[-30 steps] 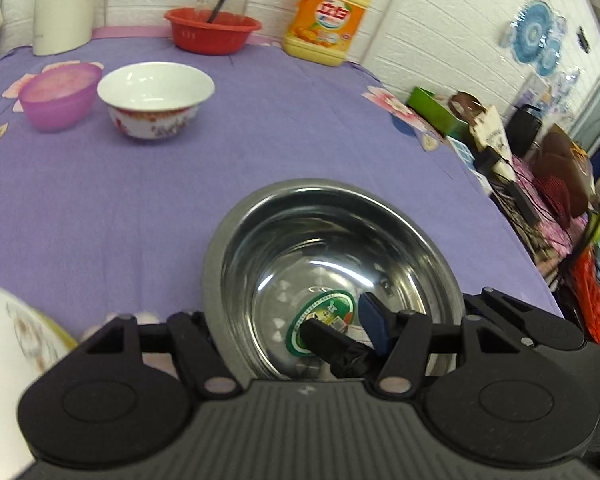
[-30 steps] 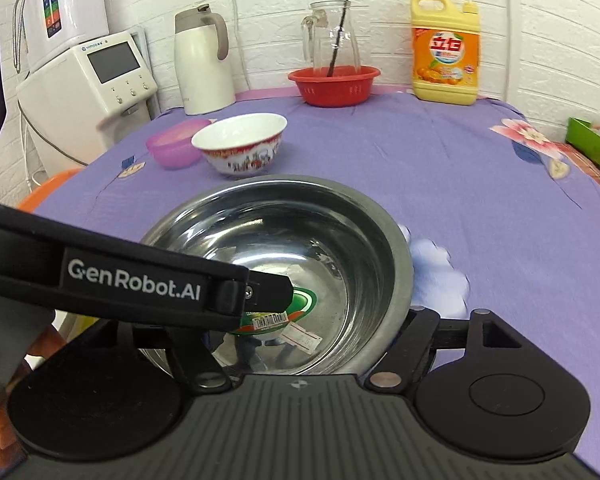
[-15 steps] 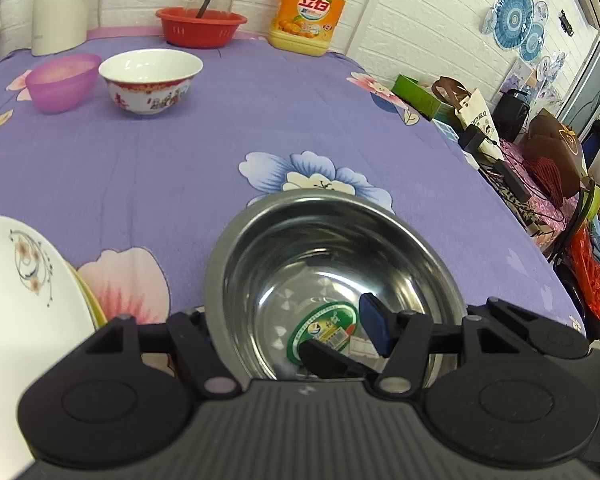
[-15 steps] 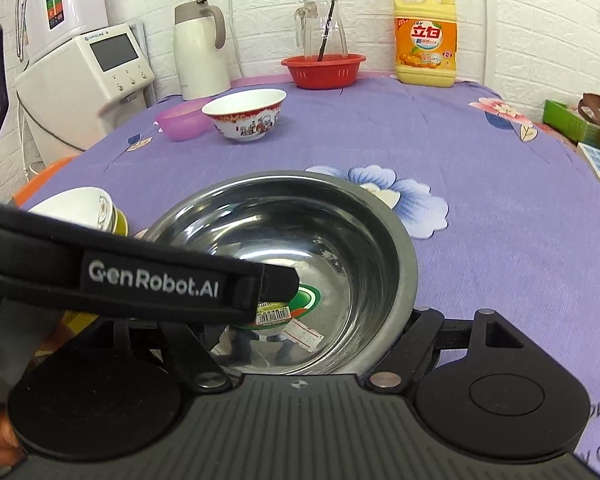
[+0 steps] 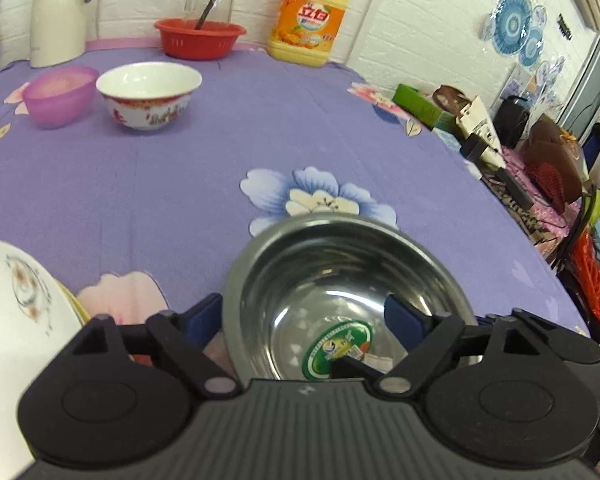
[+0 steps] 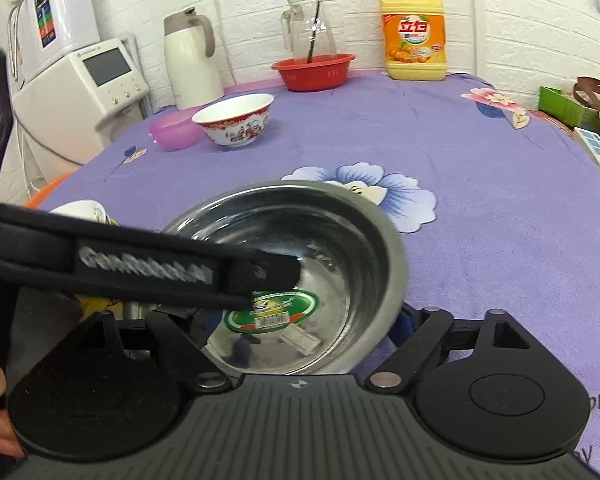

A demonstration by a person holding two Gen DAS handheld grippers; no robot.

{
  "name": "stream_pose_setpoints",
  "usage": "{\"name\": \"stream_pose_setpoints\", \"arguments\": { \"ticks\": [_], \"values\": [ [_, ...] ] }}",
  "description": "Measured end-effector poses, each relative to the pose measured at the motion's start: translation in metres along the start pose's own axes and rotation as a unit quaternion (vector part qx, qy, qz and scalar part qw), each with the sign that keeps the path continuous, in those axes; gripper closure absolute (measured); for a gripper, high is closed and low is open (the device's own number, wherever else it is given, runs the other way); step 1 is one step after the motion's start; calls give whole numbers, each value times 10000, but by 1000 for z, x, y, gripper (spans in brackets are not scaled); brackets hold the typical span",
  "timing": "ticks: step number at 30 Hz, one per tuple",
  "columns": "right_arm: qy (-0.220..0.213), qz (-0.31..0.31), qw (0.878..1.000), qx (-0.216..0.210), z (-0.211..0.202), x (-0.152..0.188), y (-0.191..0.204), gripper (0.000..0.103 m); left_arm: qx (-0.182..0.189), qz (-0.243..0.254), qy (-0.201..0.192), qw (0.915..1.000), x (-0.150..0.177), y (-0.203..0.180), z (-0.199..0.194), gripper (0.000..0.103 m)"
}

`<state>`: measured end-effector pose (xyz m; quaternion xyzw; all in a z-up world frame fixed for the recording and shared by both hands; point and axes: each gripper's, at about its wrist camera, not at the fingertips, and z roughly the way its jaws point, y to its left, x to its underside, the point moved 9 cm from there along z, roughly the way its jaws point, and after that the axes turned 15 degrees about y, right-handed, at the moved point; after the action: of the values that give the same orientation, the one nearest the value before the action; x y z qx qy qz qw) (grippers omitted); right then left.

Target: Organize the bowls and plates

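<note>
Purple flowered cloth [image 5: 172, 184] spread over the counter. At the top centre of the left wrist view, against white brick: red basket [image 5: 199, 38] with a glass pitcher [image 6: 310, 30] standing in it, dark stick inside. Just right of that, yellow-orange detergent jug [image 5: 308, 28] with pump. Upper left, white thermos [image 5: 62, 12]. In the right wrist view, far left, white water dispenser [image 6: 80, 84]. Right edge: clutter, green box [image 5: 418, 106].
</note>
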<state>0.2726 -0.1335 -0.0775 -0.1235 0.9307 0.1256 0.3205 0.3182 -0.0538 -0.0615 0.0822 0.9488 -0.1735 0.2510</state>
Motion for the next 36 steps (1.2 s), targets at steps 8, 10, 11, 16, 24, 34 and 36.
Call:
{"name": "stream_pose_setpoints", "arguments": {
  "ticks": [8, 10, 11, 16, 24, 34, 36],
  "values": [
    [-314, 467, 9983, -165, -28, -4, -22, 0, 24, -271, -491, 9984, -24, 29, -46, 5],
    [-290, 603, 9972, -339, -27, -12, -25, 0, -86, -423, -567, 9975, -31, 47, -53, 5],
    [-243, 660, 9966, -435, -25, -19, -26, 0, -168, -521, -602, 9967, -34, 57, -57, 5],
    [149, 900, 9950, -402, -14, -61, -26, 0, -276, -985, -655, 9926, -50, 103, -68, 5],
    [550, -182, 9976, -385, 27, -141, 4, 0, 104, -1905, -630, 9796, -98, 159, -51, 5],
    [852, -16, 9952, -488, 126, -228, 7, 0, 331, -2738, -481, 9600, -150, 200, 7, 5],
    [943, -190, 9948, -324, 146, -234, 12, 0, 223, -2904, -448, 9556, -152, 208, 15, 5]
  ]
}}
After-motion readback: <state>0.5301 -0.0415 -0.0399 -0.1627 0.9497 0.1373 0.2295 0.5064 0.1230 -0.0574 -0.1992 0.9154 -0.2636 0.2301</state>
